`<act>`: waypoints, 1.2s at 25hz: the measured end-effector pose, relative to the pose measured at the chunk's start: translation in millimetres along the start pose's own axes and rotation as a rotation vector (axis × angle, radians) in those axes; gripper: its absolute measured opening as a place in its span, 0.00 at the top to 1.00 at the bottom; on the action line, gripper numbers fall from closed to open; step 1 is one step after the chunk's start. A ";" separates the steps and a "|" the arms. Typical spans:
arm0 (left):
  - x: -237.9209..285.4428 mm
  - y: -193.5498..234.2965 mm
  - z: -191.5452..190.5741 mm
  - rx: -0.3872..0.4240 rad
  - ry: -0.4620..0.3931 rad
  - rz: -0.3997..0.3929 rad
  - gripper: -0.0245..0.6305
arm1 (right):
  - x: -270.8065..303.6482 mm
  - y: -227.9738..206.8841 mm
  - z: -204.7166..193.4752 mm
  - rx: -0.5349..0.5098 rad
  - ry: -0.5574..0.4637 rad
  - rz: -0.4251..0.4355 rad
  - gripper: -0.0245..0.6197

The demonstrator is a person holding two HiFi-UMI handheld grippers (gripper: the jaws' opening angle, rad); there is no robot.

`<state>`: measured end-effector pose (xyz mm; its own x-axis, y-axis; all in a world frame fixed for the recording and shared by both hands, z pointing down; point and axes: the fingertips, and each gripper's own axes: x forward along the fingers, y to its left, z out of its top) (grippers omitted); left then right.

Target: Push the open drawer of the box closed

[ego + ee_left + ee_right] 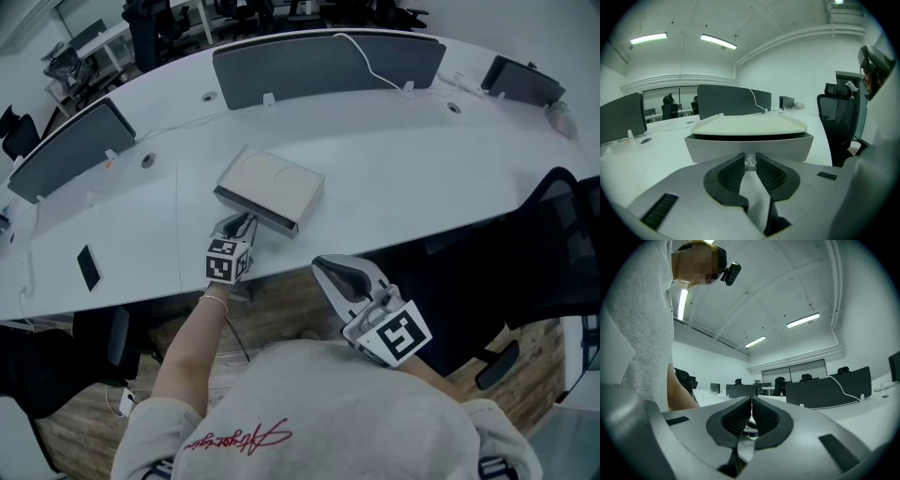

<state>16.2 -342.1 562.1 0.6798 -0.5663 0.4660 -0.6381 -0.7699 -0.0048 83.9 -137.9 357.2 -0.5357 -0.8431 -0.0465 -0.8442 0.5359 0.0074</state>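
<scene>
While the drawer (787,146) stands a little way out of the box (272,183), a dark slot shows between its front panel and the pale lid above, so the closing push is judged not yet done. The box lies near the front edge of the tabletop (394,178), set at an angle, with the drawer front turned toward the person.

Left gripper (242,225): it meets the middle of the drawer front and slopes slightly downward. Its 2 jaws are drawn in on a small clear knob (750,161), which fills the gap between their tips. Holding the knob probably keeps the push centred, so that the drawer runs straight and does not skew in its shell.

Right gripper (751,398): it is held level beyond the front edge of the tabletop, close to the person's body and well apart from the box. Its 2 jaws are pressed together with nothing between them. It appears parked so that it stays out of the working arm's way.

Likely risk: the box looks light and nothing braces it. A push on the drawer may therefore slide the whole box toward the far edge and leave the drawer open.
</scene>
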 end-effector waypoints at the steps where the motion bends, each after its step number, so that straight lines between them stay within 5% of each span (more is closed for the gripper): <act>1: 1.3 -0.3 0.9 0.002 0.000 -0.001 0.83 | -0.4 -0.4 -0.1 0.000 0.001 0.000 0.93; 30: 18.5 -0.9 9.3 -0.012 -0.004 -0.039 0.83 | 6.0 -11.1 -1.3 0.000 0.001 -0.005 0.93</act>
<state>32.7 -354.5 562.4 0.7058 -0.5372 0.4618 -0.6153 -0.7880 0.0237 90.0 -149.0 358.1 -0.5313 -0.8460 -0.0451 -0.8470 0.5316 0.0073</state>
